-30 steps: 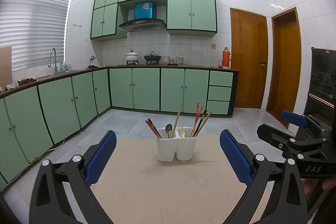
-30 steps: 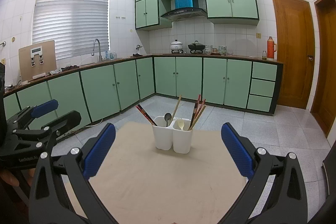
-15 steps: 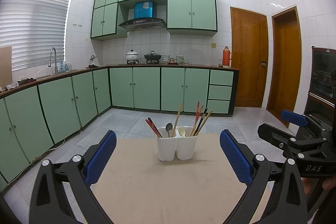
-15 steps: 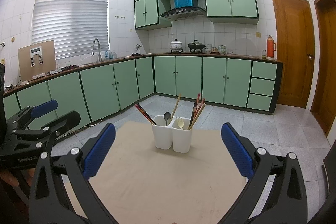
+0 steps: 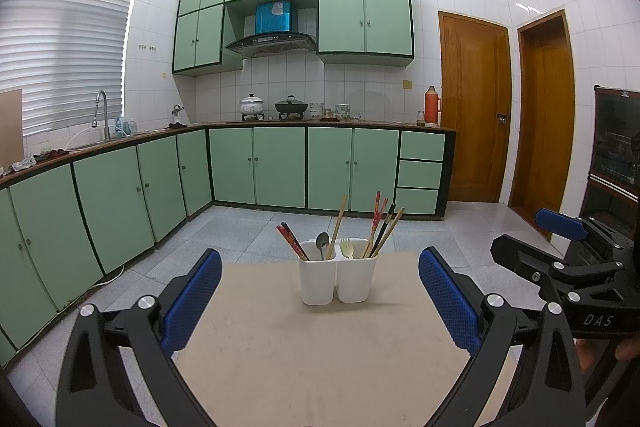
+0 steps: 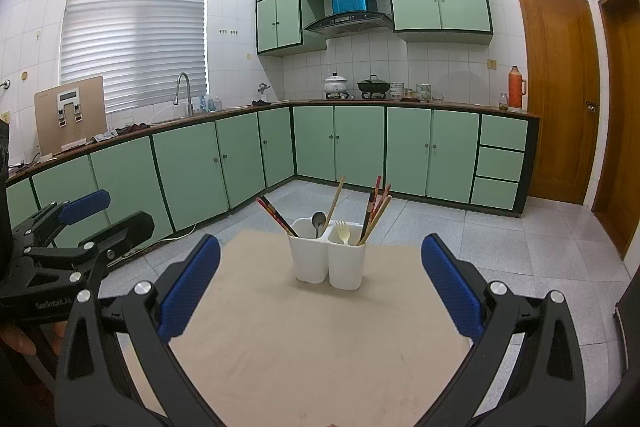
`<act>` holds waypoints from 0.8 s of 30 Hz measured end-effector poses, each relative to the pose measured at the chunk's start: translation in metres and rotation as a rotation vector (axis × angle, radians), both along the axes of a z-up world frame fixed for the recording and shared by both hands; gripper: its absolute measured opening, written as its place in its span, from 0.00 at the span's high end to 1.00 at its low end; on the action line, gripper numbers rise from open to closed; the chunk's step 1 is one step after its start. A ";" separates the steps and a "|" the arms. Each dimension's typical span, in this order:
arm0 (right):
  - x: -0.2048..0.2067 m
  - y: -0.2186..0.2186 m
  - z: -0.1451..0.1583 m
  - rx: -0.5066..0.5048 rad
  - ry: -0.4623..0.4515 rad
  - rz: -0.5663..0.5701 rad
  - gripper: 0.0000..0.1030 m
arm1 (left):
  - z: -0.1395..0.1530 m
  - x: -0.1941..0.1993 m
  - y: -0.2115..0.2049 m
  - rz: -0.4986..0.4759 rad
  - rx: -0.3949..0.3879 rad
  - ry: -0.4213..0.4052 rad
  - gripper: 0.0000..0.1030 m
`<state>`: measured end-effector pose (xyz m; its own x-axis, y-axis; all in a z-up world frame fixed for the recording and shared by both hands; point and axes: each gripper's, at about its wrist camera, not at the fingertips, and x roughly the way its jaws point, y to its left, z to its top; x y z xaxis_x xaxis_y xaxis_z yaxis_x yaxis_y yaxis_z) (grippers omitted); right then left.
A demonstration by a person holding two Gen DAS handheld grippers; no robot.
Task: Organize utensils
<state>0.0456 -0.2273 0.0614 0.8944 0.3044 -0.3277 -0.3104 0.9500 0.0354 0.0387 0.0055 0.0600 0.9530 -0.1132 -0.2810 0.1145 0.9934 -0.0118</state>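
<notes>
A white two-compartment utensil holder (image 5: 338,281) (image 6: 329,262) stands near the far edge of a beige table (image 5: 320,355) (image 6: 312,339). Its left cup holds a metal spoon (image 5: 322,241) (image 6: 318,220), a pale wooden chopstick and dark red chopsticks (image 5: 291,241) (image 6: 276,217). The right cup holds a pale fork (image 5: 347,248) (image 6: 343,230) and several chopsticks (image 5: 382,229) (image 6: 374,211). My left gripper (image 5: 320,301) hangs open, well short of the holder, nothing between its blue pads. My right gripper (image 6: 320,293) is open and empty too, equally far back.
Each view shows the other gripper at its side: the right one (image 5: 568,267), the left one (image 6: 68,239), each held in a hand. Green cabinets (image 5: 256,167), a sink counter and two wooden doors (image 5: 474,107) ring a grey tiled floor beyond the table.
</notes>
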 end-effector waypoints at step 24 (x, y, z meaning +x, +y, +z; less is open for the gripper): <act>0.004 0.000 -0.013 0.001 0.011 -0.006 0.05 | -0.006 0.000 0.003 -0.003 0.000 0.011 0.06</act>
<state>0.0496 -0.2270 0.0482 0.8926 0.2995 -0.3370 -0.3042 0.9518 0.0401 0.0388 0.0086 0.0541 0.9496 -0.1157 -0.2912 0.1170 0.9930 -0.0130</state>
